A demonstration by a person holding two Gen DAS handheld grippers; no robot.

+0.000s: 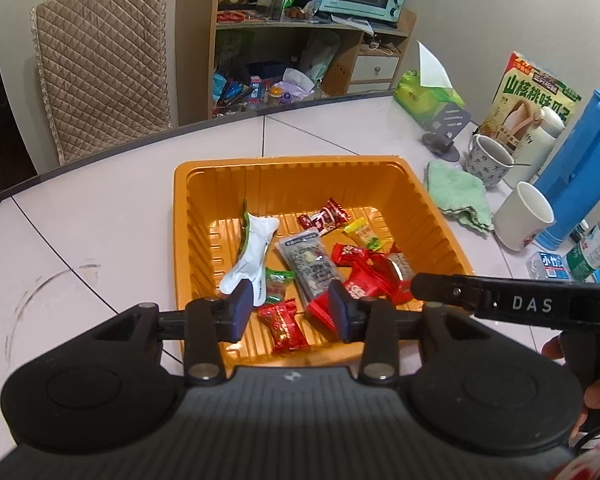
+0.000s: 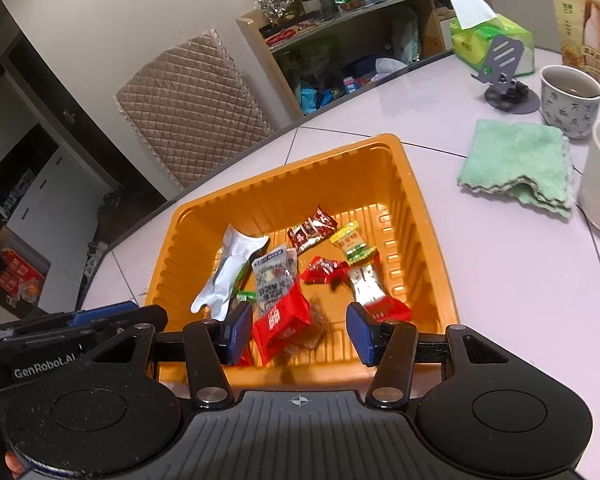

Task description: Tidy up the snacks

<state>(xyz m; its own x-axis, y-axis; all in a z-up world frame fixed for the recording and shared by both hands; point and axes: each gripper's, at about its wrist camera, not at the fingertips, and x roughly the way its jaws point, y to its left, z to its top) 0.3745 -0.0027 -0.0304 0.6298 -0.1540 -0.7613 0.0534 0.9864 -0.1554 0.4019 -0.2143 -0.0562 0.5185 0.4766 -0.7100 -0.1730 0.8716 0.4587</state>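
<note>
Snacks [image 1: 320, 264] lie gathered in the orange tray [image 1: 432, 204] on the tabletop [image 1: 100, 232], both my left gripper [image 1: 290, 308] and right gripper [image 2: 298, 330] spread empty above them, so next I judge a search for strays.

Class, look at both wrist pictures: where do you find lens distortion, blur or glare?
Left wrist view: the fisheye bends the table edge into a curve and darkens the corners; the orange tray is sharp. Right wrist view: the same bending; a brownish item between the right gripper fingers is smeared, seemingly by motion; the tray floor shines.
</note>
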